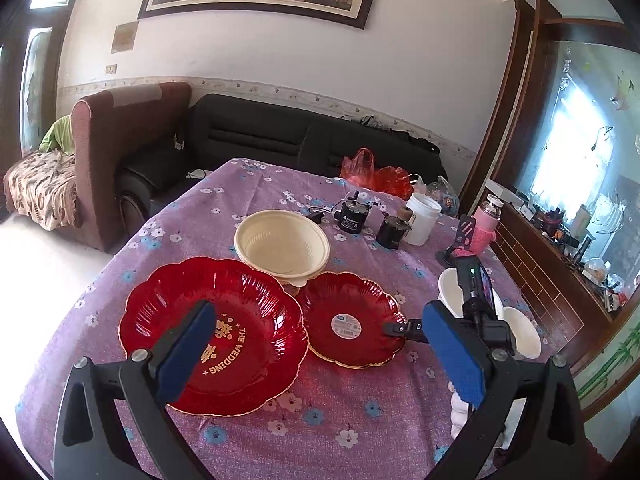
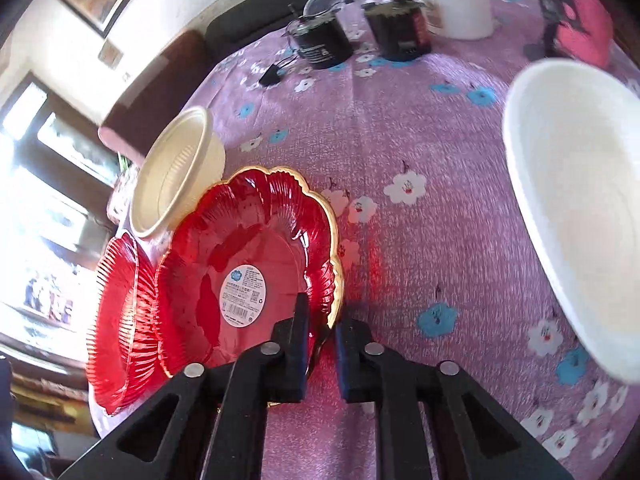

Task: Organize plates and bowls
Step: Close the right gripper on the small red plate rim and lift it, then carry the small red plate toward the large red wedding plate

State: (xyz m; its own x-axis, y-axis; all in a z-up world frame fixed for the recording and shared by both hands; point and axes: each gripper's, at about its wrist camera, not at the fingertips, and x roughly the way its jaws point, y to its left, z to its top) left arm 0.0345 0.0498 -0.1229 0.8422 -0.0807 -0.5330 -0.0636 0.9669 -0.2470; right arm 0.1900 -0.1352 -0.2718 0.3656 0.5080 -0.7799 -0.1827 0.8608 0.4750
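A large red plate [image 1: 212, 332] with gold lettering lies on the purple tablecloth, with a smaller red gold-rimmed plate [image 1: 352, 320] to its right and a cream bowl [image 1: 282, 242] behind them. My left gripper [image 1: 320, 356] is open above the plates, holding nothing. My right gripper [image 2: 322, 344] is shut on the near rim of the small red plate [image 2: 248, 264]. The large red plate [image 2: 120, 320] and the cream bowl [image 2: 176, 172] lie to its left. A white bowl [image 2: 580, 208] sits at the right; white bowls [image 1: 520, 328] also show in the left wrist view.
Two black motors [image 1: 354, 216], a white jar [image 1: 422, 218], a pink bottle [image 1: 484, 224] and red plastic bags [image 1: 376, 174] stand at the table's far side. A phone on a stand [image 1: 476, 280] is at the right. Sofas lie beyond the table.
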